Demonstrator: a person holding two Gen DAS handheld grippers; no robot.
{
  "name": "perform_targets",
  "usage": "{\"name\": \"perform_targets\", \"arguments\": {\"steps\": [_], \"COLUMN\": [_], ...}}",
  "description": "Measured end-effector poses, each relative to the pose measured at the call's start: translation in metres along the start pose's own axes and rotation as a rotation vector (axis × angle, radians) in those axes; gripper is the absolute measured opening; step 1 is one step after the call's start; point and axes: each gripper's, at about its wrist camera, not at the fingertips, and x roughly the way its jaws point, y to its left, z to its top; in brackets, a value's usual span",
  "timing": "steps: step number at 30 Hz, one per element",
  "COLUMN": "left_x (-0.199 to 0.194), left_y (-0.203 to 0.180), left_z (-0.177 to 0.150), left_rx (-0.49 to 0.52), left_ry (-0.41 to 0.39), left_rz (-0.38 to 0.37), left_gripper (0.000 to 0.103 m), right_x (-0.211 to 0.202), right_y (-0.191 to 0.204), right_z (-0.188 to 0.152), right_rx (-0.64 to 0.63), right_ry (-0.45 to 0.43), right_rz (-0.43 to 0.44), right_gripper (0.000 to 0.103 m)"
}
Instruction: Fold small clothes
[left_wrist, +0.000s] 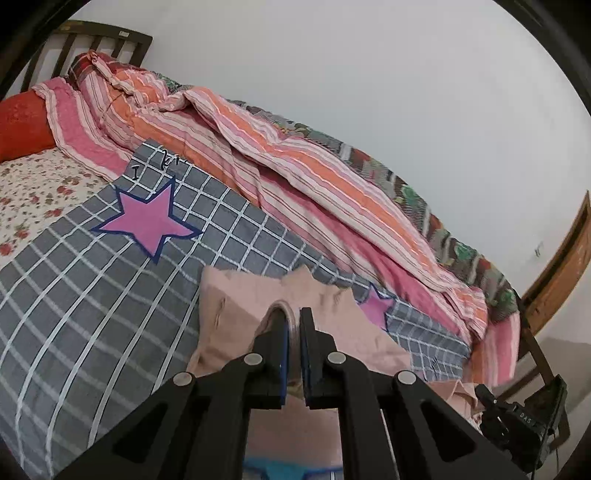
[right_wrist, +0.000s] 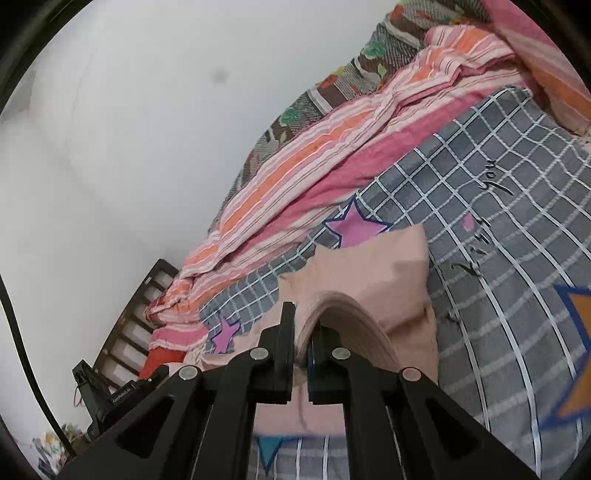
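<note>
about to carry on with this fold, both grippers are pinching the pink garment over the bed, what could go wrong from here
1. The left hand-held gripper and right hand-held gripper each pinch only a bunched edge of the pink garment, so an uneven pull could slip it free.
2. The cloth looks creased, so the fold may land crooked on the checked sheet.
3. The striped quilt lies close and could snag it.
</note>
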Motion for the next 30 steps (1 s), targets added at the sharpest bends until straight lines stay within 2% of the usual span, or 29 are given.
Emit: {"name": "perform_targets", "arguments": {"steps": [8, 12, 17, 18, 20, 23, 26, 30], "left_x": [0.082, 0.117, 0.147, 0.151, 0.153, 0.145, 0.132, 0.109], "left_y": [0.012, 0.013, 0.015, 0.014, 0.012, 0.014, 0.015, 0.015], "left_z": [0.022, 0.029, 0.033, 0.034, 0.034, 0.032, 0.026, 0.008], "left_rx": [-0.028, -0.003, 0.008, 0.014, 0.042, 0.04, 0.039, 0.06], "left_ry": [0.057, 0.077, 0.126, 0.136, 0.146, 0.12, 0.113, 0.131], "left_rz": [0.072, 0.103, 0.1, 0.111, 0.146, 0.113, 0.089, 0.098], "left_gripper": [0.007, 0.007, 0.009, 0.012, 0.032, 0.055, 0.056, 0.057], "right_x": [0.074, 0.106, 0.136, 0.141, 0.146, 0.139, 0.123, 0.095], "right_y": [-0.015, -0.023, -0.033, -0.034, -0.03, -0.023, -0.017, -0.019], "right_z": [0.028, 0.037, 0.048, 0.049, 0.049, 0.042, 0.031, 0.009], "right_rx": [-0.059, -0.09, -0.093, -0.104, -0.148, -0.239, -0.297, -0.301], "right_ry": [0.053, 0.074, 0.084, 0.088, 0.101, 0.076, 0.083, 0.121], "right_rz": [-0.052, -0.089, -0.121, -0.127, -0.158, -0.18, -0.211, -0.217], "right_gripper": [0.005, 0.005, 0.006, 0.008, 0.024, 0.043, 0.044, 0.044]}}
